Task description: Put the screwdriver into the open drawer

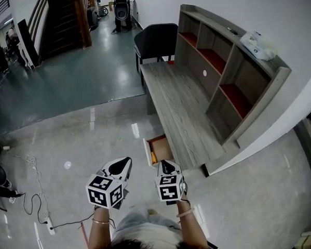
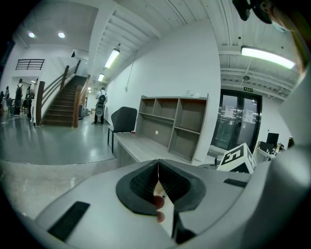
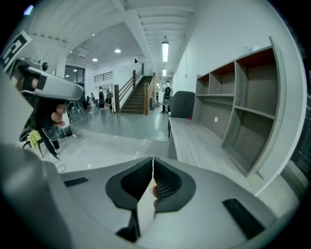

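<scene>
Currently left gripper [image 2: 158,170] jaws clenched, empty; right gripper [image 3: 153,168] jaws clenched, empty, near open drawer [image 1: 160,146].

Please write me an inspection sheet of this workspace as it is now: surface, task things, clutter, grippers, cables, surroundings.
Surface: grey desk, nothing seen on its top.
Job's things: drawer open; orange item inside, probably the screwdriver.
Clutter: white bundle on top of the shelf unit.
Grippers: left gripper and right gripper both shut, empty, held near the drawer.
Cables: cable and power strip on the floor.
Surroundings: chair, staircase.
</scene>
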The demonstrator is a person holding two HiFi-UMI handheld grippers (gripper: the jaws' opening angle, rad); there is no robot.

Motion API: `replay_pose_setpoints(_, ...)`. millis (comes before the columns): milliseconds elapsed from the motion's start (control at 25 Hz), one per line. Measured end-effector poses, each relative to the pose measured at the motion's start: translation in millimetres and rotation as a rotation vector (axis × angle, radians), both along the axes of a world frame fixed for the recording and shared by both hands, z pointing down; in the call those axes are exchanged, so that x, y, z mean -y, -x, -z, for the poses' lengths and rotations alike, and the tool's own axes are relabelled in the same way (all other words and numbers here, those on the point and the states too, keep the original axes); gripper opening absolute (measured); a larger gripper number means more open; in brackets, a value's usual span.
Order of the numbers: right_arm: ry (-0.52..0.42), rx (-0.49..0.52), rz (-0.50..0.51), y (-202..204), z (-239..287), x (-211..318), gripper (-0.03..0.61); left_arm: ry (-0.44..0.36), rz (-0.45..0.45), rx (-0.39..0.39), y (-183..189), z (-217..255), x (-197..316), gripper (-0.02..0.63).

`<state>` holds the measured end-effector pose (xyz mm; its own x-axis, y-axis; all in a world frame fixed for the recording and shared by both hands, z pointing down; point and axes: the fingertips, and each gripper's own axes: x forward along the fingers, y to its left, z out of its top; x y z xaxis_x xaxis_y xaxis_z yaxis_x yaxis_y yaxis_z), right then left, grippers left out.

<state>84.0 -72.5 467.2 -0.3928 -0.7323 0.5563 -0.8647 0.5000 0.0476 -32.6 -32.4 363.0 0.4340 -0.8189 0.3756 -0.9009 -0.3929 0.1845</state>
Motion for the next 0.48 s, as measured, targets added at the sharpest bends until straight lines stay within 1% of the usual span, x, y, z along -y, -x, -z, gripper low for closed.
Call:
replay_pose_setpoints(280,-0.087,0.004,-0.019,6.4,33.4,4.1,0.029,-0.015,-0.03,0.015,4.3,8.7,6.5,0.017)
replay_pose_setpoints(480,-0.113,0.001,-0.048,16.9,50.4,6.6,0.028,-0.025,-0.067,0.021,15.8,14.9,10.2,0.017)
